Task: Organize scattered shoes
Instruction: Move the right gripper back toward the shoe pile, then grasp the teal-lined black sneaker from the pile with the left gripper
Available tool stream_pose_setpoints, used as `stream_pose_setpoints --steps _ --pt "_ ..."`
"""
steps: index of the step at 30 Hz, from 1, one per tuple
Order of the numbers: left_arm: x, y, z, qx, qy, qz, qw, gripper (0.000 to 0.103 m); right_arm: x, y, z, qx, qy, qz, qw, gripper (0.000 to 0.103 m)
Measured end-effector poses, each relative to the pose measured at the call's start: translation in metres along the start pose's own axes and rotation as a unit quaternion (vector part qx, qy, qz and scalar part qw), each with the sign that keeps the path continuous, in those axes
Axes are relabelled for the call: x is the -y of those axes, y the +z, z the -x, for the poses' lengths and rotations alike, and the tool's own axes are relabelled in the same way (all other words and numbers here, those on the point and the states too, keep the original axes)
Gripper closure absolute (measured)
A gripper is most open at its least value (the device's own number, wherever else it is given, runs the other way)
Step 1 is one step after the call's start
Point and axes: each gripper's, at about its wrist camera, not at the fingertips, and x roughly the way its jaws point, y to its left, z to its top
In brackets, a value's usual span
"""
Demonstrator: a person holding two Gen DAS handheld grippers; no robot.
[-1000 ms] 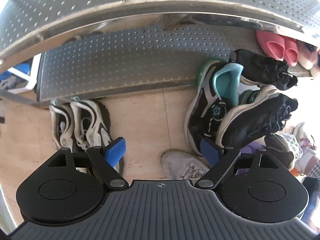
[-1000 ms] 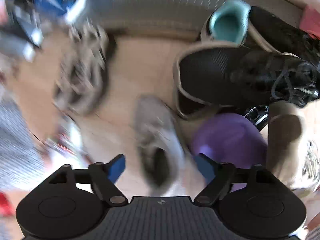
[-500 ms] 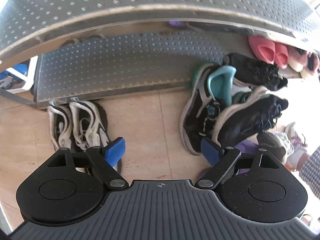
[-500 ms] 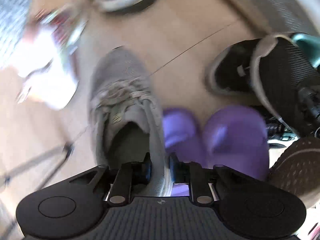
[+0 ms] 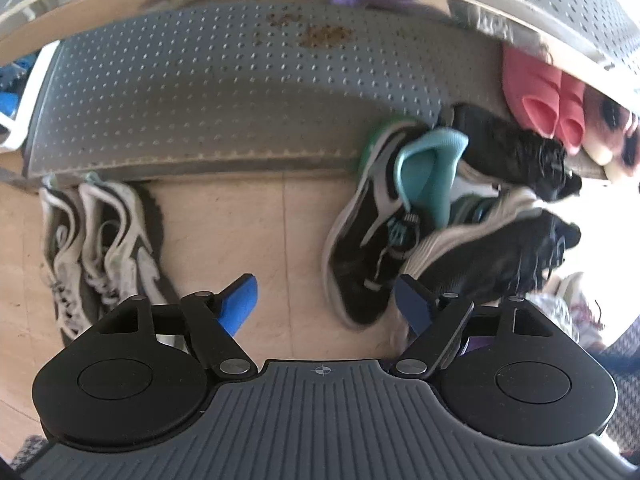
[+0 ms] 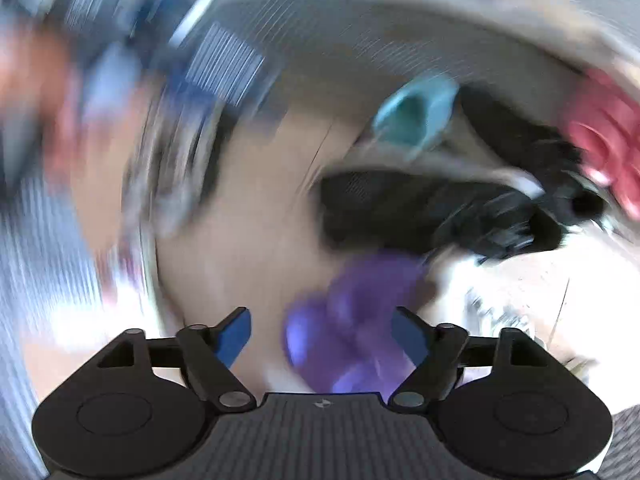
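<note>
In the left wrist view a white-and-black sneaker pair [image 5: 100,240] lies on the floor at the left, in front of the rack's grey dotted lower shelf [image 5: 220,88]. To the right lie a black-and-teal sneaker [image 5: 372,248] and a black sneaker with a white sole [image 5: 480,264], piled together. My left gripper [image 5: 324,292] hangs over bare floor, its jaws wide but closing, with nothing between them. The right wrist view is badly blurred. There my right gripper [image 6: 320,320] has its jaws opening above purple slippers [image 6: 360,300], which lie below without touching the pads.
Pink slippers [image 5: 536,92] sit on the lower shelf at the right, under the upper shelf [image 5: 580,8]. Another black sneaker [image 5: 512,148] leans at that shelf's edge. A white mesh shoe with red laces [image 5: 568,300] lies at the far right. Tan floor tiles [image 5: 248,232] separate the two shoe groups.
Half a second ago my right gripper was shut on a grey sneaker's collar; now its jaws stand apart and that sneaker is out of view. The left gripper has sunk closer to the lower shelf.
</note>
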Motion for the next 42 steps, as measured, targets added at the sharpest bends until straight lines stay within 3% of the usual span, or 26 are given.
stream_pose_setpoints --steps 2,5,10,12,13,14,15,17,19,22,24,25,27,28,29,30,32,36,40,42 --pt "0.006 0.004 -0.006 -0.005 0.008 -0.003 0.9999 0.022 0.041 0.019 0.004 0.047 -0.006 -0.065 0.997 0.037" --pt "0.011 0.009 -0.010 -0.017 0.014 -0.001 0.9997 0.022 0.087 0.037 -0.013 0.034 -0.018 -0.123 0.992 0.041" --pt "0.013 0.010 -0.006 -0.015 0.009 -0.005 0.9998 0.018 0.136 0.040 -0.058 0.019 0.057 -0.293 0.954 0.037" --pt "0.012 0.008 -0.007 -0.018 0.009 -0.009 0.9997 0.018 0.130 0.047 -0.064 0.025 0.058 -0.292 0.954 0.028" --pt "0.011 0.006 -0.008 -0.021 0.010 -0.010 0.9997 0.018 0.121 0.053 -0.077 0.030 0.039 -0.261 0.964 0.026" --pt "0.011 0.006 -0.008 -0.024 0.010 -0.011 0.9996 0.018 0.120 0.056 -0.078 0.029 0.035 -0.256 0.966 0.026" --pt "0.010 0.005 -0.008 -0.027 0.010 -0.011 0.9995 0.018 0.115 0.058 -0.086 0.023 0.021 -0.237 0.971 0.029" --pt "0.009 0.003 -0.008 -0.030 0.011 -0.015 0.9994 0.018 0.101 0.059 -0.098 0.022 -0.021 -0.190 0.981 0.059" --pt "0.009 0.004 -0.008 -0.031 0.016 -0.019 0.9992 0.018 0.093 0.062 -0.093 0.030 -0.034 -0.168 0.985 0.077" --pt "0.012 0.005 -0.008 -0.027 0.020 -0.026 0.9991 0.018 0.089 0.062 -0.066 0.027 -0.049 -0.154 0.987 0.081" --pt "0.015 0.005 -0.010 -0.021 0.024 -0.032 0.9990 0.018 0.091 0.059 -0.042 0.030 -0.107 -0.161 0.981 0.081" --pt "0.017 0.004 -0.012 -0.018 0.026 -0.037 0.9988 0.018 0.096 0.057 -0.036 0.030 -0.124 -0.167 0.978 0.079" --pt "0.021 0.003 -0.017 -0.012 0.028 -0.047 0.9984 0.018 0.109 0.057 -0.027 0.022 -0.150 -0.190 0.970 0.063" --pt "0.022 0.003 -0.020 -0.009 0.029 -0.049 0.9983 0.018 0.120 0.058 -0.023 0.007 -0.141 -0.217 0.966 0.045" --pt "0.023 0.004 -0.022 -0.005 0.030 -0.049 0.9983 0.018 0.125 0.059 -0.017 0.002 -0.125 -0.234 0.964 0.034" --pt "0.024 0.004 -0.026 0.001 0.026 -0.046 0.9986 0.019 0.129 0.060 -0.011 -0.002 -0.110 -0.249 0.962 0.031" --pt "0.026 0.007 -0.034 0.013 0.009 -0.033 0.9993 0.021 0.121 0.067 0.007 0.011 -0.087 -0.238 0.967 0.016" --pt "0.028 0.017 -0.055 0.024 -0.032 0.000 0.9992 0.037 0.106 0.076 0.021 0.049 -0.057 -0.186 0.980 0.015" --pt "0.035 0.030 -0.075 0.045 -0.042 0.018 0.9980 0.038 0.119 0.081 0.004 0.028 -0.001 -0.249 0.968 0.016" --pt "0.042 0.038 -0.093 0.053 -0.029 0.016 0.9981 0.038 0.119 0.084 0.004 0.016 0.006 -0.246 0.969 0.016"
